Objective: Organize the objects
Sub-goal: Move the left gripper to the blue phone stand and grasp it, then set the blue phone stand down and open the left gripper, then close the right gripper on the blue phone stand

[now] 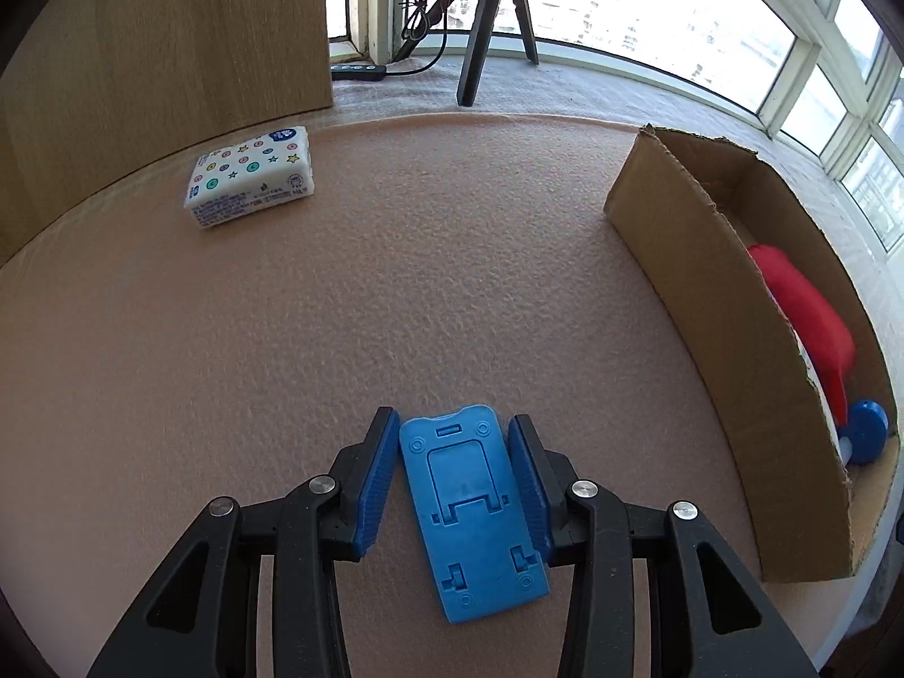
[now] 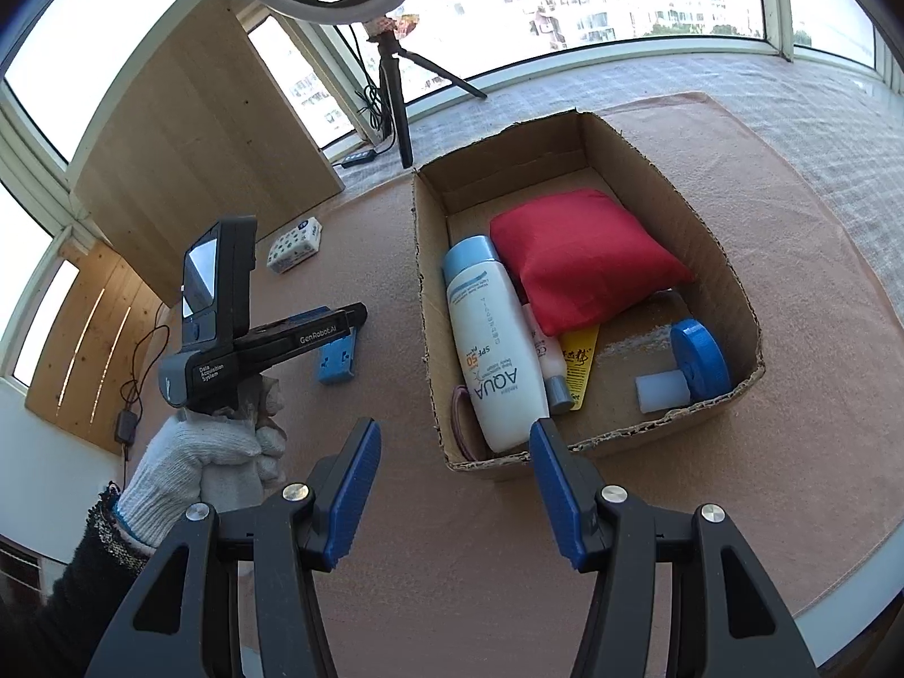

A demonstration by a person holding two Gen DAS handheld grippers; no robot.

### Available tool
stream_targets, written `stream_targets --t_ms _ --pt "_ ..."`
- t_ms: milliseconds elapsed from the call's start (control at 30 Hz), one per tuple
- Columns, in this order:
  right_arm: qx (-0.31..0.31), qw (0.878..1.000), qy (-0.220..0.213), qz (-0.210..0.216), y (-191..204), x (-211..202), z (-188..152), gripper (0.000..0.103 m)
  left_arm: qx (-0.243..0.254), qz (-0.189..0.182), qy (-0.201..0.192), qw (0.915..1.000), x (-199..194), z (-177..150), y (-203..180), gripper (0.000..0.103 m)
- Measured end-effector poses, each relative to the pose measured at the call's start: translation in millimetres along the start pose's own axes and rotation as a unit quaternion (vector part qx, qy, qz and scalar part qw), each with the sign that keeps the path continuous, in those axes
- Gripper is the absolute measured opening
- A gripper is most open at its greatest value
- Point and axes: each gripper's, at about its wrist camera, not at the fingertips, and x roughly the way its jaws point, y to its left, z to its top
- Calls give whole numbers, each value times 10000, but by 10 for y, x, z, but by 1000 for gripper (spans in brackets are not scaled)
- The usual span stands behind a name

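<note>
The left gripper [image 1: 455,480] points steeply down at the mat [image 1: 395,294], its blue pads either side of a blue stand [image 1: 473,508] that lies flat between them. The right pad touches the stand's edge; the left pad sits very close, but I cannot tell whether it presses. From the right wrist view, a gloved hand [image 2: 198,452] holds that gripper, and the stand shows below its tip, on the mat.

The right gripper [image 2: 455,486] hangs with its jaws apart and nothing between them, over the near corner of the cardboard box [image 2: 723,260]. Inside the box lie a red pouch [image 2: 582,260], a white bottle [image 2: 497,350] with a pale blue cap, a small tube [image 2: 545,361], a yellow card [image 2: 579,361], a blue round lid [image 2: 700,359] and a white block [image 2: 661,390].

A tissue pack [image 1: 251,175] sits well apart from the stand, near a wooden board [image 1: 169,34]. Behind, a tripod [image 1: 491,17] stands by the window.
</note>
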Motion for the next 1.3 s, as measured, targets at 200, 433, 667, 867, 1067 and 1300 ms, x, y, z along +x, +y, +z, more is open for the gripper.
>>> stream_targets --t_ms 200,433,667,867,1067,1300 --pt "-274 9994 96 181 300 127 -39 51 -176 -150 56 9997 -289 -492 164 43" --pt "-617 9974 232 282 659 291 -122 51 -313 -291 118 9990 -494 -851 304 43" --pt "-820 9957 338 264 879 467 -209 51 -551 -474 65 9973 -714 -992 527 45" --pt "-939 9952 229 170 966 606 -284 61 -577 -681 60 9960 -895 -1161 652 45" --pt "-1177 9904 675 250 1126 872 -333 63 -792 -1008 147 9916 -924 -1324 748 45" --pt "-1501 9828 1051 221 1369 1122 -412 63 -869 -1229 193 9884 -896 -1447 775 45"
